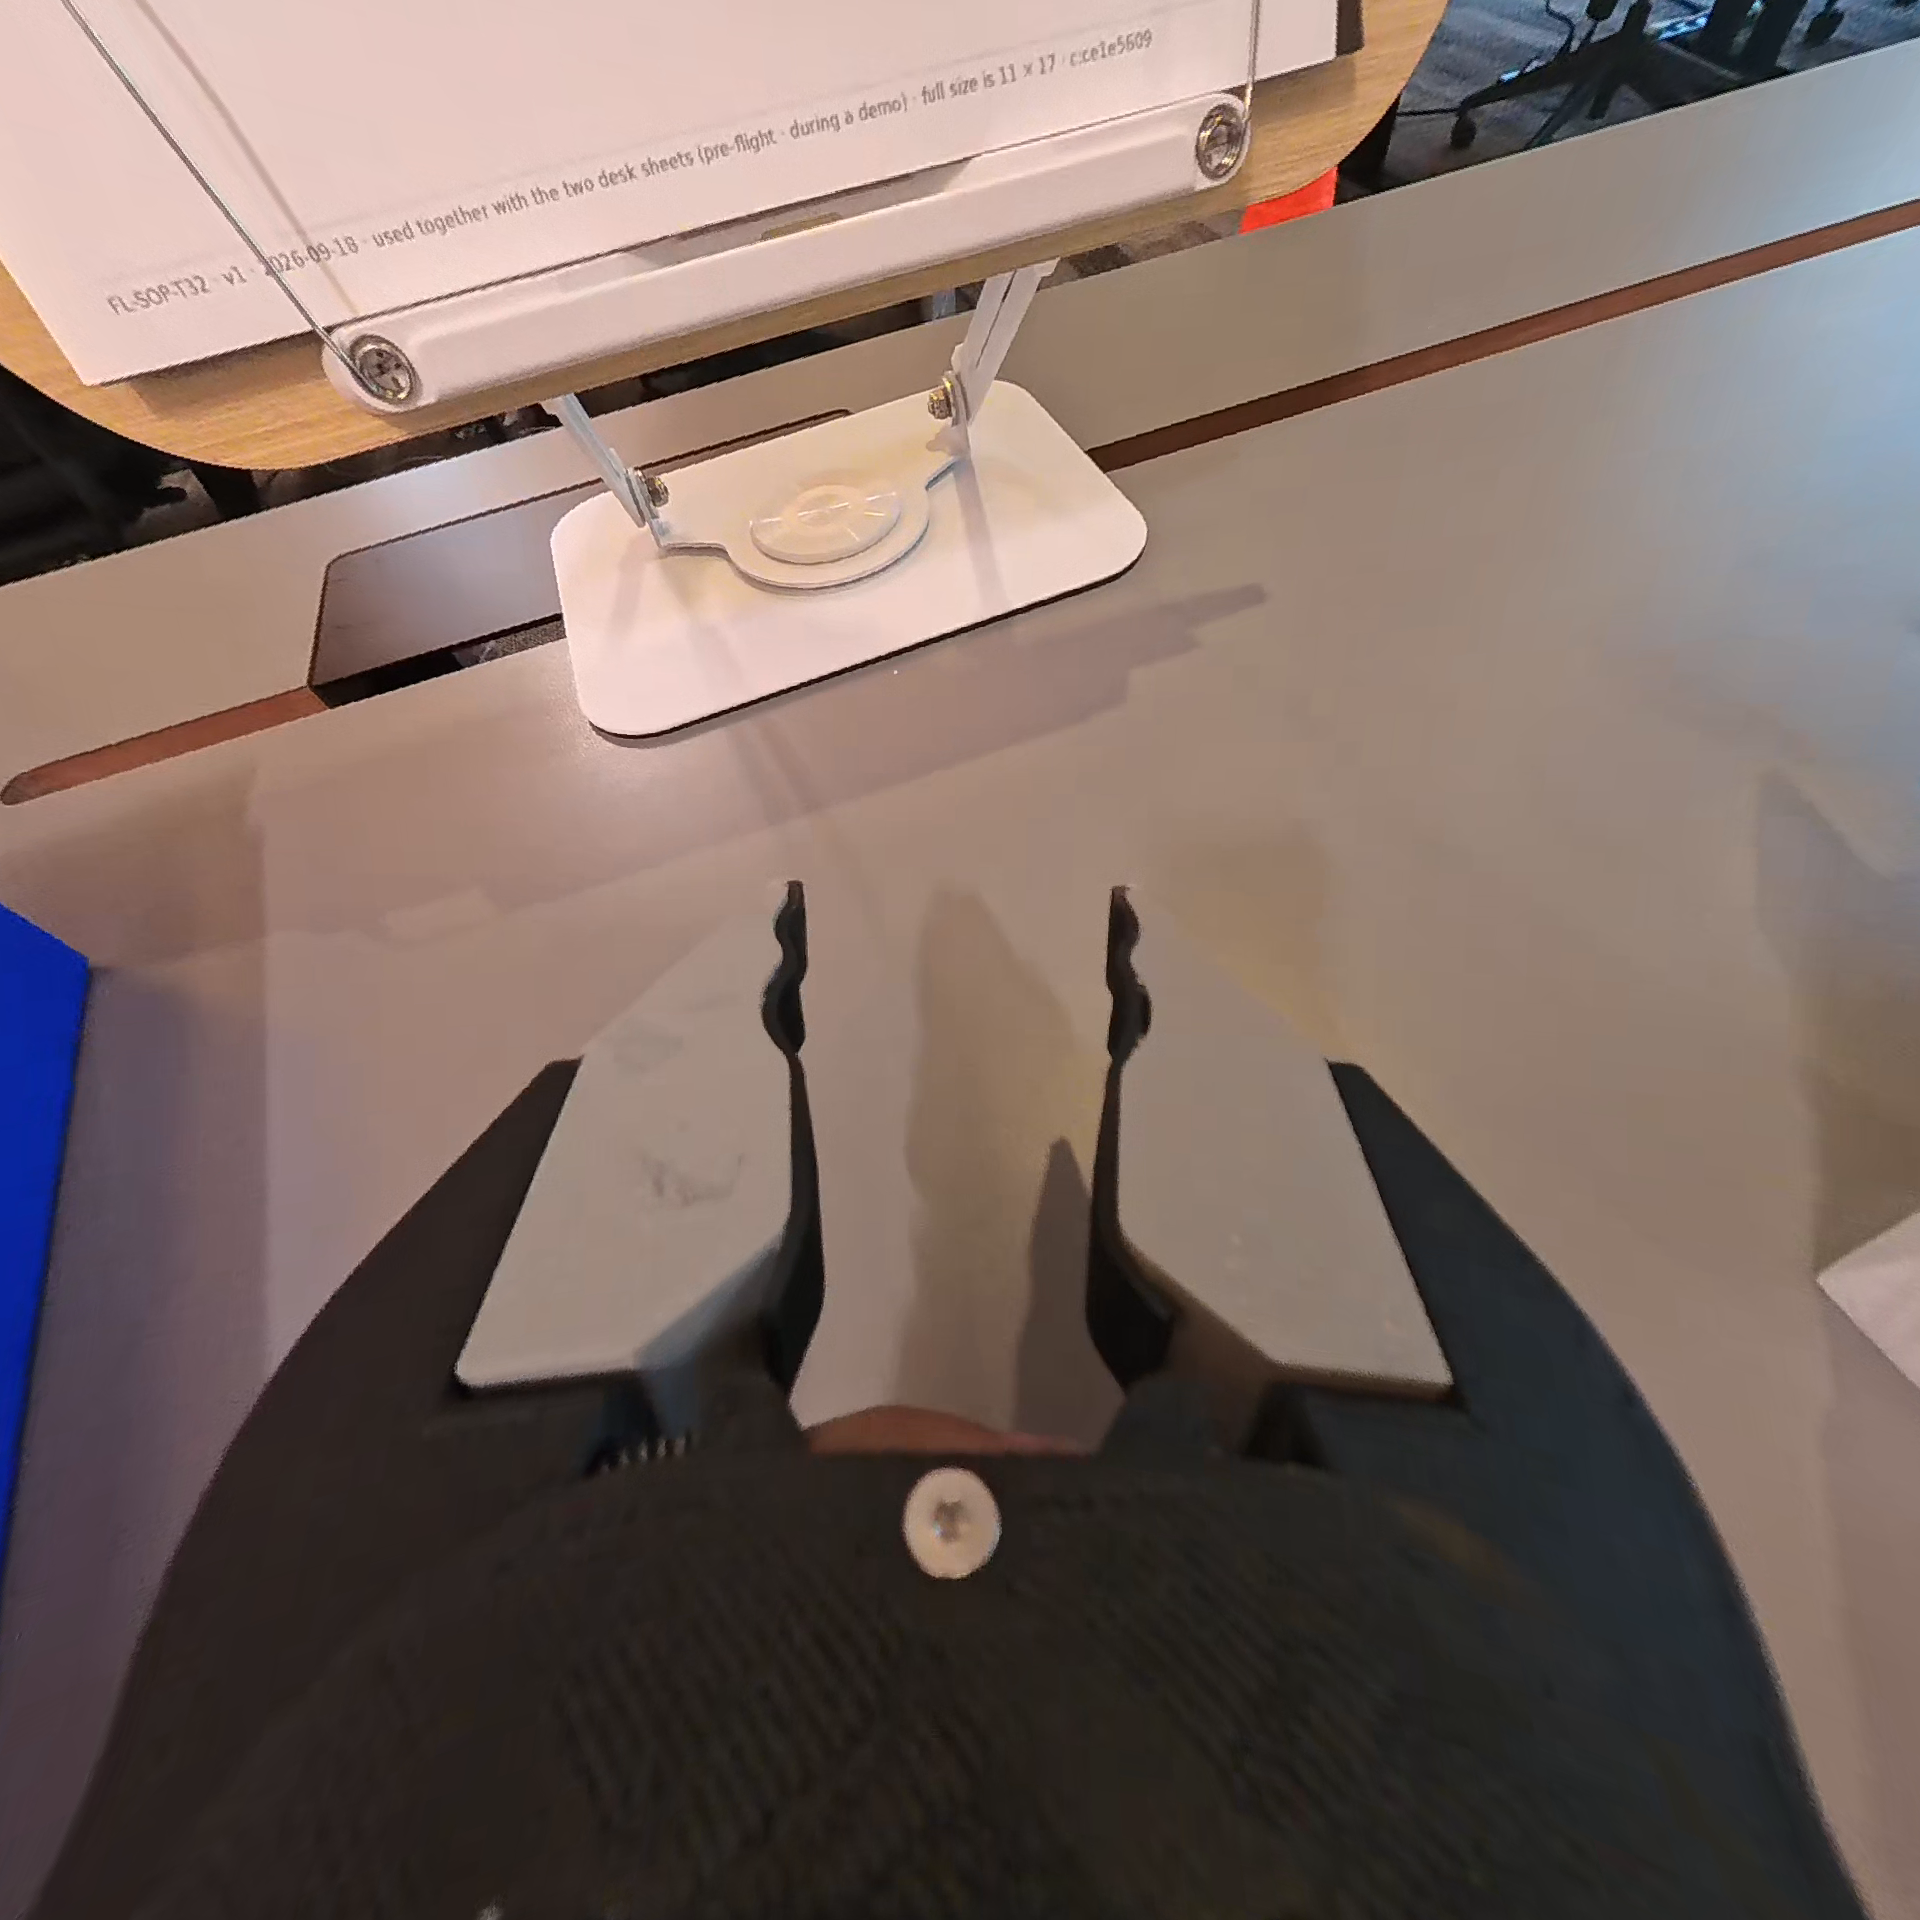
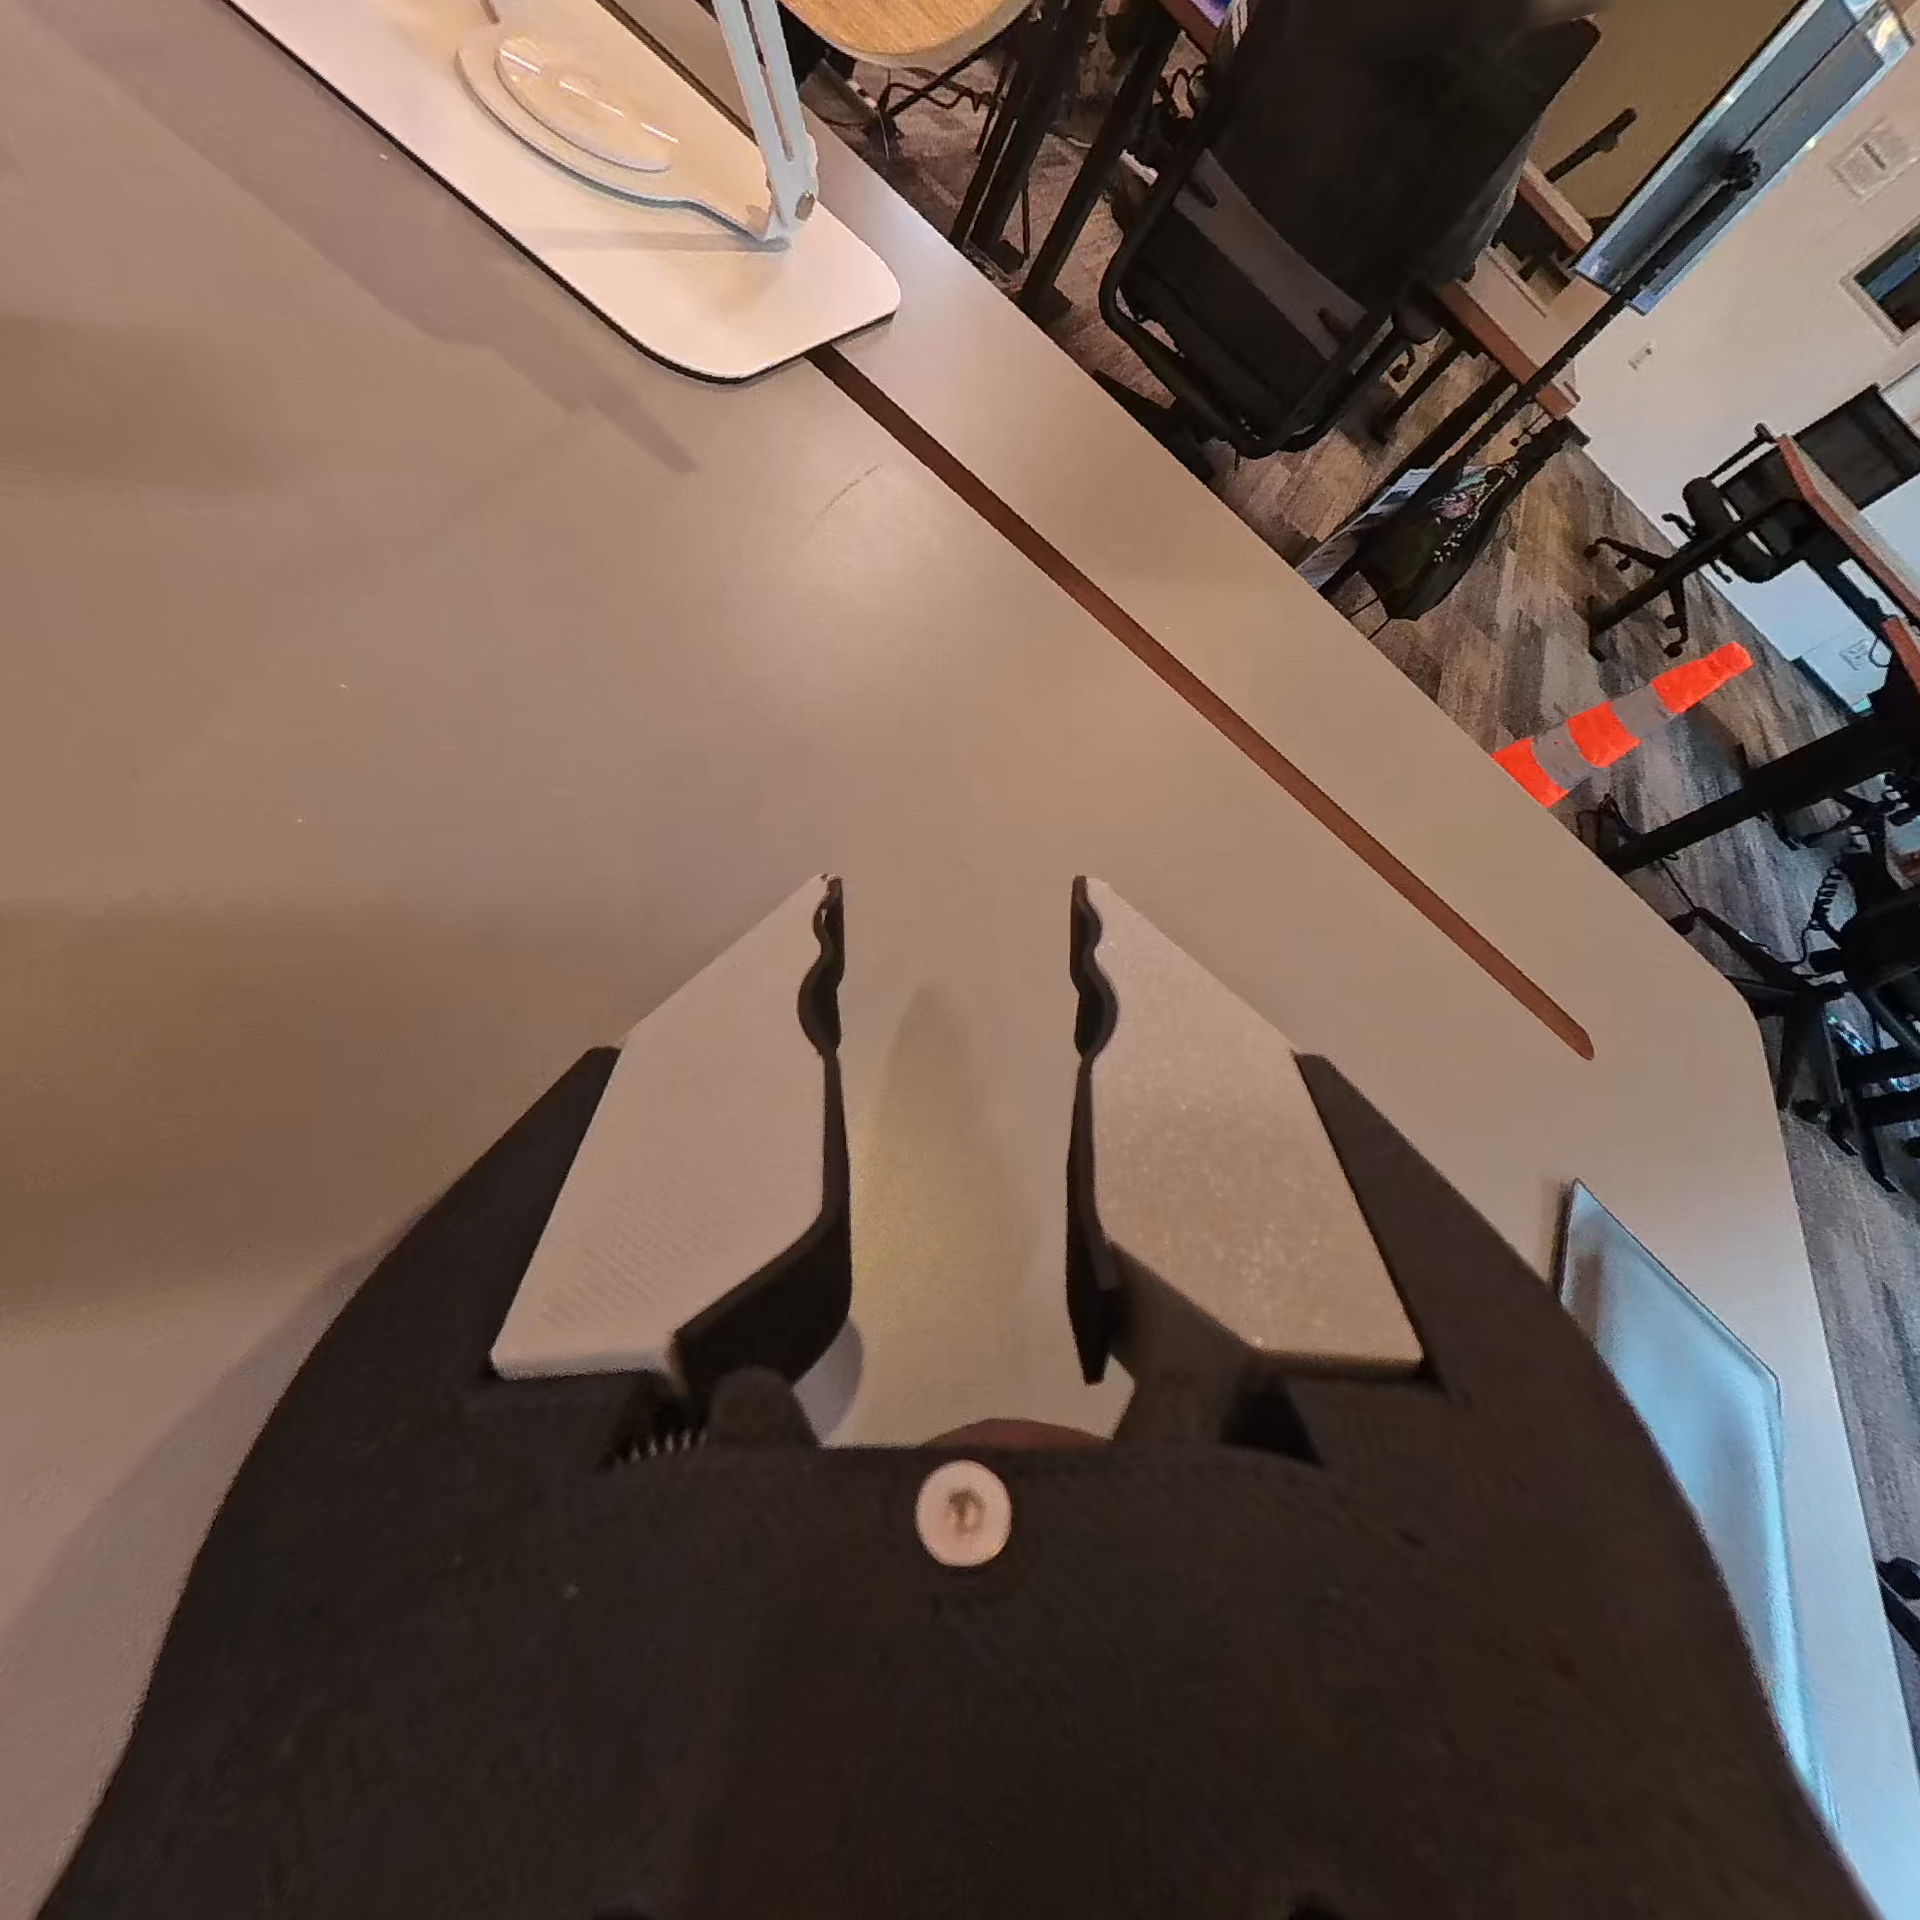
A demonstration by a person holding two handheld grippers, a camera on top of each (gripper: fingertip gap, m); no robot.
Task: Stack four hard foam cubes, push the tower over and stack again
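Both the left gripper (image 1: 954,894) and right gripper (image 2: 951,883) hover parted and empty; the only likely cube, a blue block (image 1: 31,1143), lies left of the left one.

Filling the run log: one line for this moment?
left gripper: open, empty | right gripper: open, empty | blue cube: left edge | table: document stand

1 blue cube (image 1: 36,1195), 1 stand (image 1: 847,582), 2 grippers (image 1: 954,894) (image 2: 954,883)

left tongs (image 1: 954,894) parted and empty, right tongs (image 2: 954,883) likewise
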